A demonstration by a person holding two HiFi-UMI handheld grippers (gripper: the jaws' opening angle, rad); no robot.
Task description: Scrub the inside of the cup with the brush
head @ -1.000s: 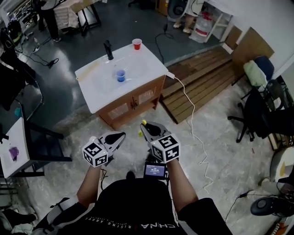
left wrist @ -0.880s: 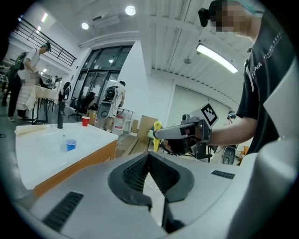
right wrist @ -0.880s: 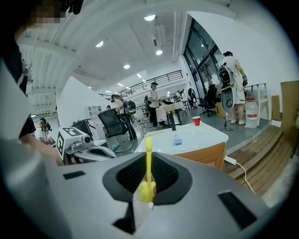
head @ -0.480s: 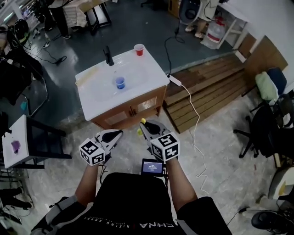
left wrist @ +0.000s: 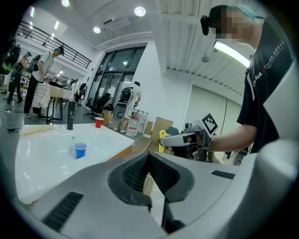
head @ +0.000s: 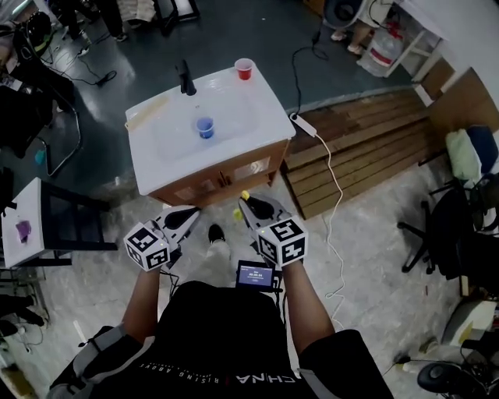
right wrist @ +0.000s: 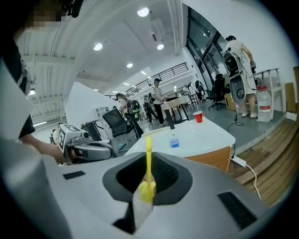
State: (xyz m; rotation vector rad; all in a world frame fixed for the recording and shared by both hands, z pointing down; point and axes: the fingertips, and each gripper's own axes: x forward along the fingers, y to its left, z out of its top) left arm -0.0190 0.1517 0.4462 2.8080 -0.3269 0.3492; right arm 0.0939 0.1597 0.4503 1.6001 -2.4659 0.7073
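bright ceiling lights point(right wrist: 144, 11) overhead, soft shadows, and heavy fisheye bending with dark corners.

Two cups point(head: 205, 128) point(head: 244, 68), one brush point(right wrist: 148, 158), two grippers point(head: 189, 213) point(head: 248, 206)

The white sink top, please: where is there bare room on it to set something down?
The sink top is bare along its near edge, in front of the blue cup, and on its right side between that cup and the red cup. The far left is busier: the black faucet and a pale strip sit there.
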